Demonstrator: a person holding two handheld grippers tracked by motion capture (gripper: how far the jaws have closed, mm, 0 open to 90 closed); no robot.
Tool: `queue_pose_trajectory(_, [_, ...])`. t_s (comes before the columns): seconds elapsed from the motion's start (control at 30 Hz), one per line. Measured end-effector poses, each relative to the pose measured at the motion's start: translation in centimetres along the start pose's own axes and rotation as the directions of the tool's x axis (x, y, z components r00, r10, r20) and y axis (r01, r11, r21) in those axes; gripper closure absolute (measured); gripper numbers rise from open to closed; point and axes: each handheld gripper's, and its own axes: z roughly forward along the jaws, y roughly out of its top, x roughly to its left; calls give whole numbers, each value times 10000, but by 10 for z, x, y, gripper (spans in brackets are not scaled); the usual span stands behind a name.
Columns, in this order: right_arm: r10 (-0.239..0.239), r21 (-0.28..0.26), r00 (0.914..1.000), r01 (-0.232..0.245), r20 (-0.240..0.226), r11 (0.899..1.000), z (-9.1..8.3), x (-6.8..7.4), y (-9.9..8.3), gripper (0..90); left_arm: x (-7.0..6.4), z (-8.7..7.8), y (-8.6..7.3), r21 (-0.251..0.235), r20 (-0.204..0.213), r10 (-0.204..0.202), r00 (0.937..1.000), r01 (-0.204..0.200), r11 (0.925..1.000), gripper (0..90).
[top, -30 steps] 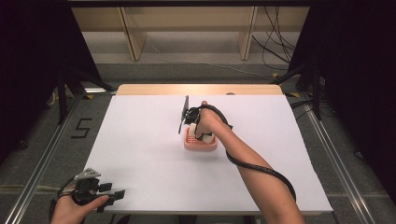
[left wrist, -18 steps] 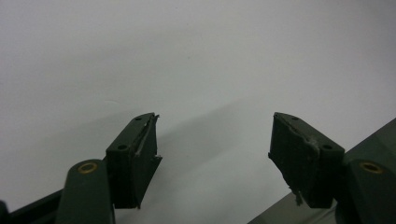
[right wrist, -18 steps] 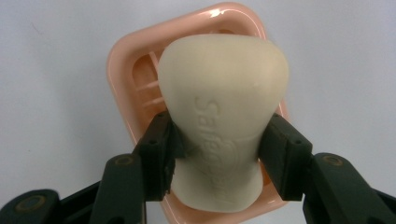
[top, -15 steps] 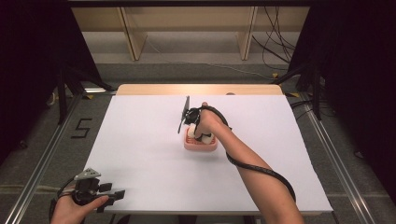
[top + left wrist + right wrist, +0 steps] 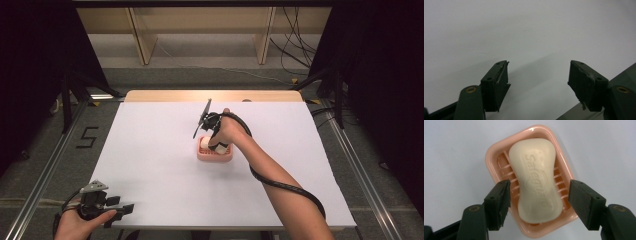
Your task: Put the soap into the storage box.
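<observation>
Soap (image 5: 537, 180) in dish (image 5: 496, 152), right gripper (image 5: 539, 202) fingers clear either side

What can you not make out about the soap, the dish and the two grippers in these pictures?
- High view: soap mostly hidden by the right gripper and hand.
- Right gripper view: dish floor hidden under the soap; near rim partly behind the jaws.
- High view: left gripper too small to judge its opening.

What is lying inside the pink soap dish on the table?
A cream soap bar lies lengthwise in the pink soap dish, with the open right gripper above it. Ribs of the dish floor show beside the bar; the floor beneath it is covered.
</observation>
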Motion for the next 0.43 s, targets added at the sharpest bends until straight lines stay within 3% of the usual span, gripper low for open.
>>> queue_pose_trajectory(0.07, [22, -115, 9999, -20, 111, 9999, -3, 0, -4, 346, 0, 0, 0, -17, -5, -13, 10000, 13, 10000, 317])
queue_pose_trajectory(0.1, [138, -474, 9998, -129, 170, 9988, -6, 0, -12, 342, 0, 0, 0, 8, -9, 23, 10000, -23, 10000, 317])
queue_pose_trajectory(0.17, [725, -752, 9970, -703, 270, 9947, -9, 3, -23, 341, 0, 0, 0, 11, -13, -17, 10000, 17, 10000, 317])
queue_pose_trajectory(0.23, [545, -989, 9975, -498, 451, 9938, -11, 3, -30, 342, 0, 0, 0, 5, -19, -21, 10000, 21, 10000, 317])
queue_pose_trajectory(0.27, [872, -1123, 9956, -831, 328, 9902, -14, 6, -37, 351, 0, 0, 0, -76, -136, -147, 9998, 146, 9999, 317])
queue_pose_trajectory(0.33, [1424, -1396, 9896, -1383, 200, 9805, -16, 13, -56, 378, 0, 0, -1, -123, -138, -159, 9998, 157, 9998, 315])
queue_pose_trajectory(0.4, [1641, -1561, 9861, -1583, 248, 9750, -17, 22, -79, 432, 0, 0, 0, -107, -164, -120, 9998, 118, 9999, 313])
queue_pose_trajectory(0.43, [1549, -1433, 9874, -1489, 318, 9784, -17, 30, -99, 446, 0, 0, 0, -110, -162, -107, 9998, 105, 9999, 313])
